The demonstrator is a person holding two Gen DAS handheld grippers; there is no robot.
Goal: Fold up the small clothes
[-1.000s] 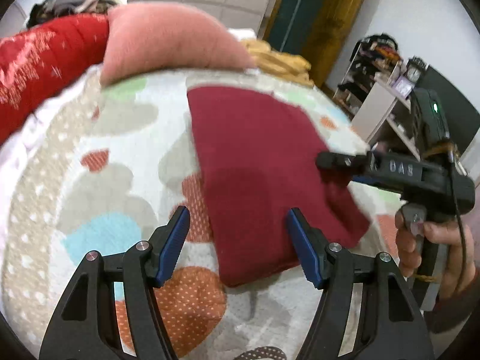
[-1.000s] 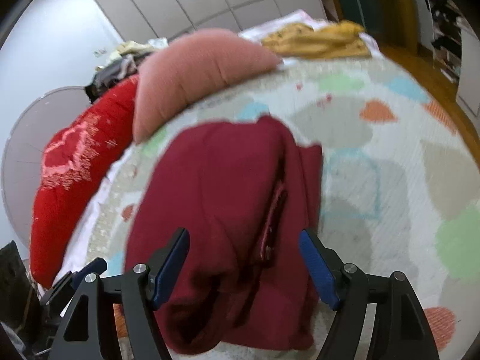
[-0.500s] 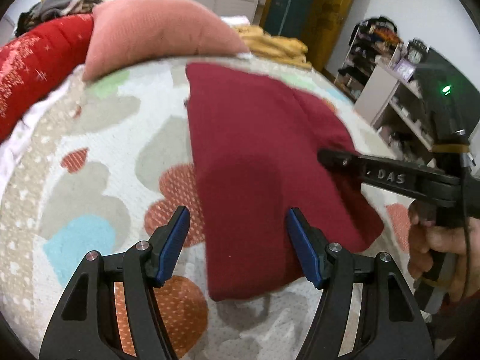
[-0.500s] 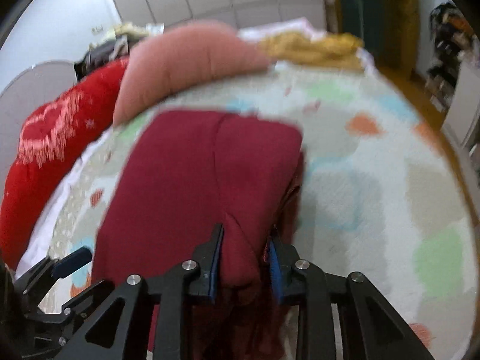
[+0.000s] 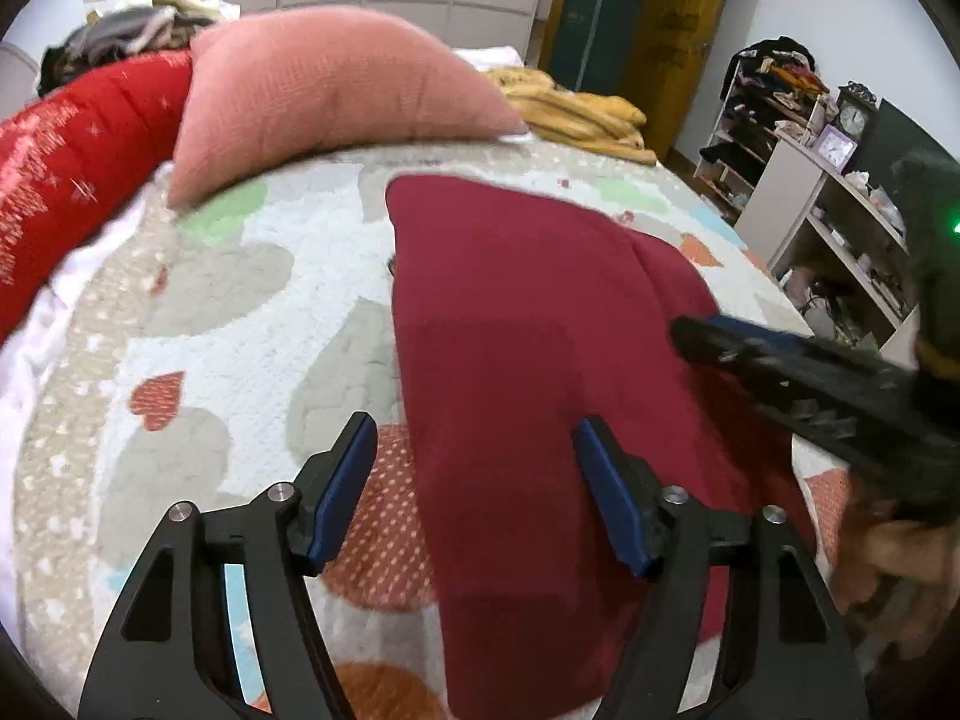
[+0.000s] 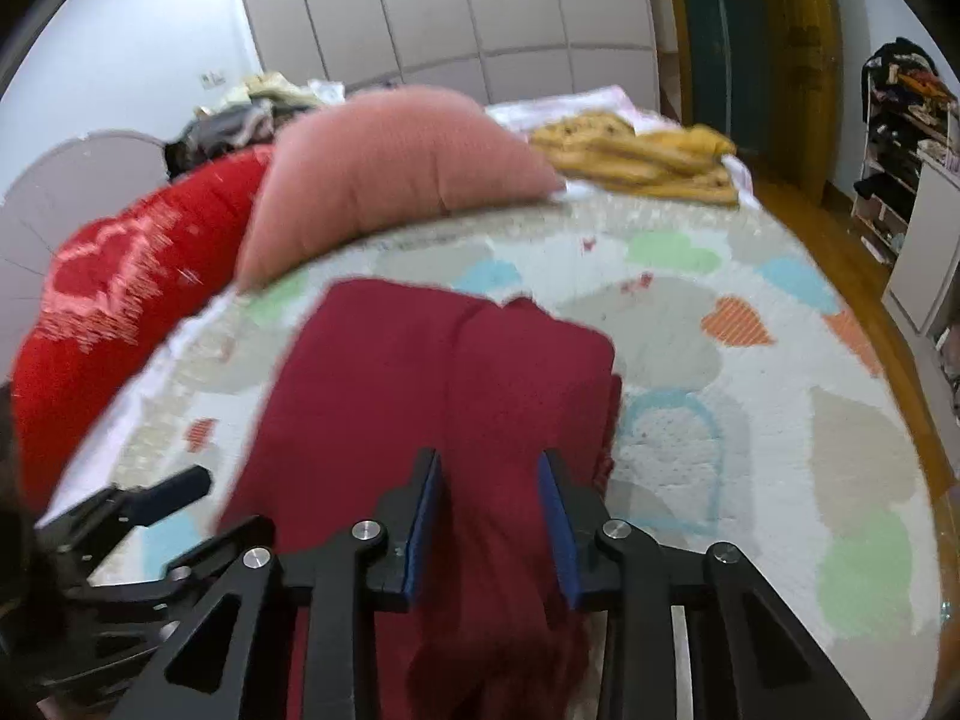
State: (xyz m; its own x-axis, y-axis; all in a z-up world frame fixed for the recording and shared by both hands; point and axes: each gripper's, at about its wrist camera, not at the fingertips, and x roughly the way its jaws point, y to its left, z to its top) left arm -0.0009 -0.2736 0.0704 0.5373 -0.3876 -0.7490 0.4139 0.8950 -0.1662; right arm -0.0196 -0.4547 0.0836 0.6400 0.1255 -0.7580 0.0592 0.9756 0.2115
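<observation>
A dark red garment lies on the patterned bed cover. My left gripper hovers over its near left edge with the jaws opening wide; the cloth lies below them, not gripped. The right gripper has a bunched fold of the garment filling the gap between its blue pads, and its jaws are opening slightly. In the left wrist view the right gripper reaches in blurred from the right, held by a hand. The left gripper shows at the lower left of the right wrist view.
A pink pillow and a red quilt lie along the far left of the bed. A yellow cloth sits at the far end. Shelves with clutter stand beside the bed on the right.
The right gripper went from wide open to closed on a fold at the garment's near right edge. The left gripper drifted along the garment's left edge, jaws a little wider.
</observation>
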